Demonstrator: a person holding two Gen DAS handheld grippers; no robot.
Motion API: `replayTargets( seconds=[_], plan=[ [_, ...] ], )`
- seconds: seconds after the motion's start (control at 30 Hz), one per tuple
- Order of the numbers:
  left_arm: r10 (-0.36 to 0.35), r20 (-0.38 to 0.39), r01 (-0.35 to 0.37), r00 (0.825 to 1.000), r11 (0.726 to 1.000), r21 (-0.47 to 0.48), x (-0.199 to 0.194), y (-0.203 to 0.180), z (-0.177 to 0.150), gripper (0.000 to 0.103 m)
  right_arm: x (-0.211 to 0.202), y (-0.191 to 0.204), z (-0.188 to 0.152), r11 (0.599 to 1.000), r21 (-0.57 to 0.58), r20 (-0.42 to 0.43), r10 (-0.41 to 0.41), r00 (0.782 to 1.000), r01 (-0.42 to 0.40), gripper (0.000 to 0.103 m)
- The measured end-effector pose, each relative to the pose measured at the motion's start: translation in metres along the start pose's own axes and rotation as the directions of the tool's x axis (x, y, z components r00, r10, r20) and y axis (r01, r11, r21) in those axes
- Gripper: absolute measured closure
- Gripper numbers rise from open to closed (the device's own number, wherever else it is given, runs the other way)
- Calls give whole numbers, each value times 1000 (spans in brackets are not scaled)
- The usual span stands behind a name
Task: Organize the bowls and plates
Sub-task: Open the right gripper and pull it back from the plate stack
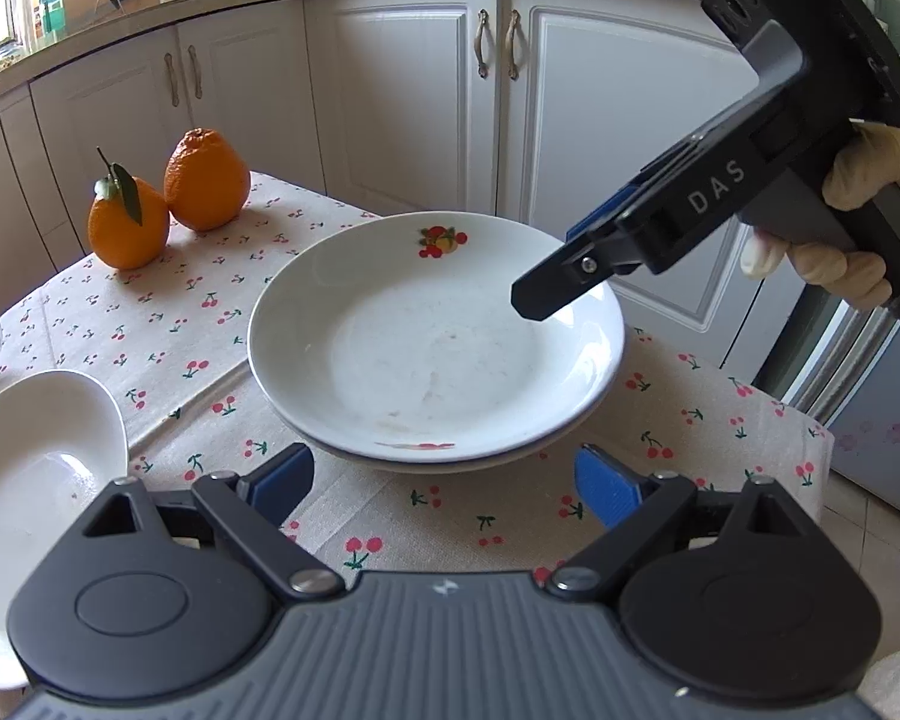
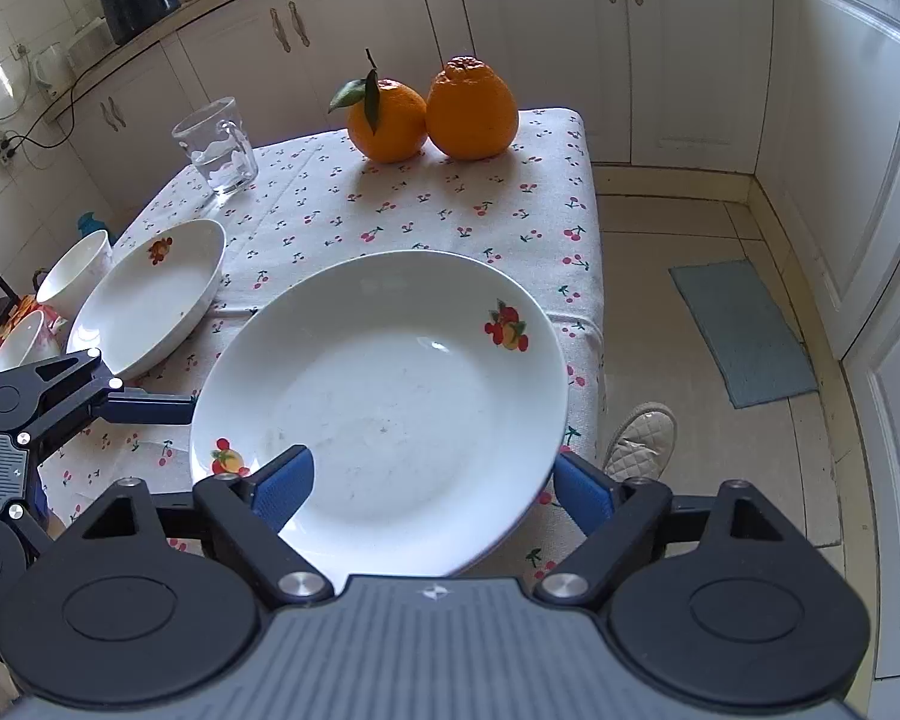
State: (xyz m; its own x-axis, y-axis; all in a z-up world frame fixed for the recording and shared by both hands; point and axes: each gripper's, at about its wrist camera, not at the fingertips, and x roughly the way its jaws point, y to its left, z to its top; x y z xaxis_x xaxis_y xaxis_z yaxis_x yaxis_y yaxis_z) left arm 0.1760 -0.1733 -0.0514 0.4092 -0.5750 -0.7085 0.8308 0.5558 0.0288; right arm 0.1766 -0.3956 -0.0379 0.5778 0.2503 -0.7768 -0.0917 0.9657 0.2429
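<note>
Two white fruit-print plates sit stacked in the middle of the cherry-print tablecloth. My right gripper, held by a gloved hand, hovers over the stack's right rim. In the right wrist view the top plate fills the space at my right gripper. One blue pad is over the plate's inside and the other just outside its rim, with neither seen pressing. My left gripper is open at the near side of the stack, with nothing between its fingers. Another white plate lies to the left.
Two oranges and a glass mug stand at the table's far side. Two white bowls sit past the left plate. The table's right edge drops to a tiled floor with a shoe and a blue mat. Cabinets stand behind.
</note>
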Motion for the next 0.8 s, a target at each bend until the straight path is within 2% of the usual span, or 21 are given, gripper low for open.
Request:
replayTargets(
  seconds=[0.2,0.37,0.5,0.6,0.67,0.7,0.8],
  plan=[
    [48,30,-46,998,998,-44,-21,2,-9,9,-15,23,-2,999,-46,57,-4,998,6,0],
    [171,53,-165,984,980,-112,-44,7,-26,8,-26,57,-8,987,-154,94,-31,995,46,0],
    [312,12,-302,950,929,-211,-56,21,-46,8,-28,82,-11,971,-231,99,-32,995,54,0],
    [393,-86,-400,916,866,-302,-54,42,-65,8,-26,99,-11,958,-281,97,-24,995,50,0],
    [423,-129,-440,897,829,-346,-53,54,-79,8,-24,109,-10,951,-305,93,-20,995,48,0],
    [429,-139,-449,893,817,-363,-54,59,-85,7,-22,113,-9,948,-315,90,-15,996,43,0],
    [427,-132,-441,895,797,-412,-58,67,-93,8,-19,124,-8,940,-339,84,-3,996,32,0]
  ],
)
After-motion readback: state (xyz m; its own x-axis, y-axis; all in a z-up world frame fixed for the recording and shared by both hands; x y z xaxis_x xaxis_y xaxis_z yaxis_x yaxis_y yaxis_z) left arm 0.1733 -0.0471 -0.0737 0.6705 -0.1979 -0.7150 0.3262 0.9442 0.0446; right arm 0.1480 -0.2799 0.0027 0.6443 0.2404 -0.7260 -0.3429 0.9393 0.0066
